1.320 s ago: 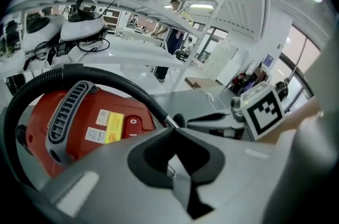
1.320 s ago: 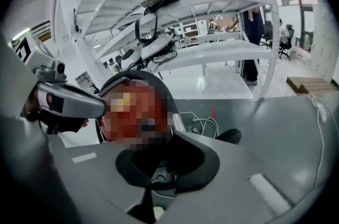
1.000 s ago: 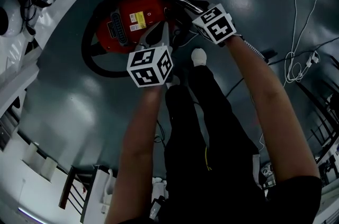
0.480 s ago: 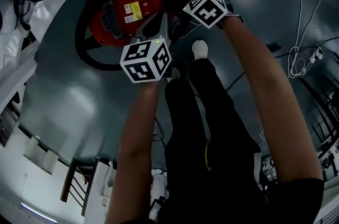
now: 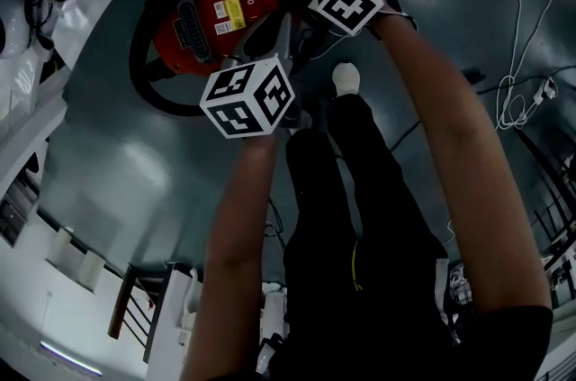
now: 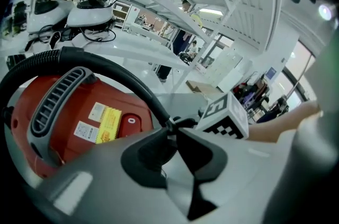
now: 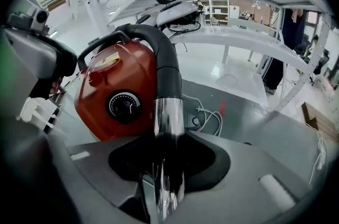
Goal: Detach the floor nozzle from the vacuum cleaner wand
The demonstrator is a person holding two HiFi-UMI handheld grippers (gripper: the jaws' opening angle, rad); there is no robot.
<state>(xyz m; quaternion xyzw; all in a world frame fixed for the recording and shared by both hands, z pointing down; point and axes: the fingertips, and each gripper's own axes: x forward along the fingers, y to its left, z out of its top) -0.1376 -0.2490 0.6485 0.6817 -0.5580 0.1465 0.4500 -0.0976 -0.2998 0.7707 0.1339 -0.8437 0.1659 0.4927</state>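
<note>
The right gripper point(image 7: 167, 175) is clamped on the chrome wand point(image 7: 168, 117), whose long axis points straight ahead at the red vacuum body point(image 7: 114, 90). Beside that body, the left gripper point(image 6: 172, 135) looks closed on a black part point(image 6: 153, 149) at the hose point(image 6: 122, 72) end. I cannot make out the nozzle.

Glossy dark floor point(image 5: 135, 163), white shelving racks point(image 7: 238, 32)

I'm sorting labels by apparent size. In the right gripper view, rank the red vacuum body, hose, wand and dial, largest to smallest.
1. vacuum body
2. hose and wand: they look about alike, and the wand sits nearest the camera, between the jaws, so I won't rank them.
3. dial
</note>
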